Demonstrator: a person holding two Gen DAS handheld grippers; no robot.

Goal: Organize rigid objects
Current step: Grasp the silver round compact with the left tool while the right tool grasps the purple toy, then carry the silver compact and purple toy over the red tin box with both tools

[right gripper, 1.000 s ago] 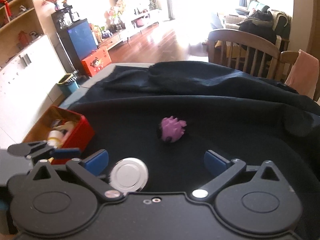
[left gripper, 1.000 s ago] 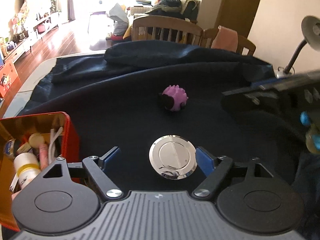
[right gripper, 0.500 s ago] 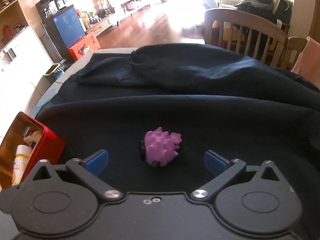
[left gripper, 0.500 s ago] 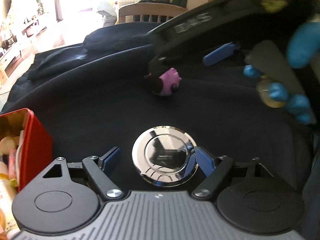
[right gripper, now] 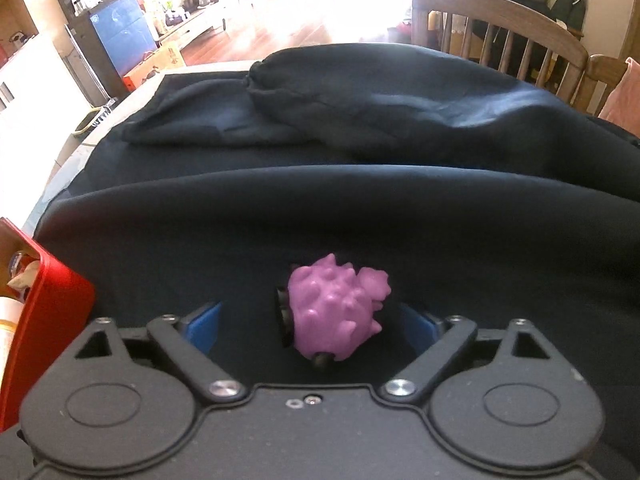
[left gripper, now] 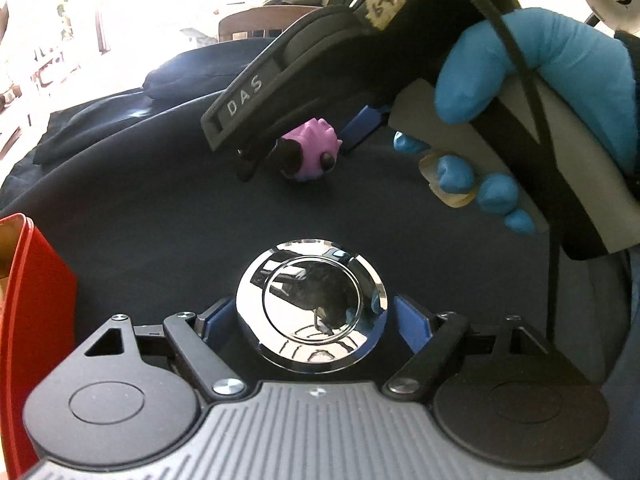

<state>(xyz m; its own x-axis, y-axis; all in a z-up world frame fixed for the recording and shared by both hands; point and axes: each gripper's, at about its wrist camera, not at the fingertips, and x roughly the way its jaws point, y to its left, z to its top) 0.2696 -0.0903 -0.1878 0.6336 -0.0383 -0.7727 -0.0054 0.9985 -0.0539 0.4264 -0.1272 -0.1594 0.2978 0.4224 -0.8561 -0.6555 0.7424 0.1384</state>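
L hand-held gripper (left gripper: 310, 322): blue pads narrowed onto the rim of the chrome disc (left gripper: 311, 305) on both sides, so it looks gripped, or w/in a hair of it; disc sits flat, mirror face up, low betw. the fingers. Edge grip makes sense: thin, slick, nothing else to catch. R hand-held gripper (right gripper: 310, 322): wide, pads well apart, purple spiky toy (right gripper: 334, 308) lying betw. them w/ gaps either side, not touching; approach pose, centred for a close. From the L view the same R unit hangs over the toy (left gripper: 310, 152), blue-gloved hand (left gripper: 532, 92) on its handle. Red box (right gripper: 48, 304) at far L edge, already holding bottles & bits, prob. the drop target for both; it's beside the L gripper, near. So 2 picks underway at once, judged: 1 about made, 1 not yet closed. Worktop (right gripper: 280, 208) covered in dark navy cloth, bunched into a thick fold along the far side; soft, so disc may have sunk a little. Room: wooden chair (right gripper: 500, 28) behind, coats piled beyond, wood floor, blue-fronted cabinet far L, strong window glare.
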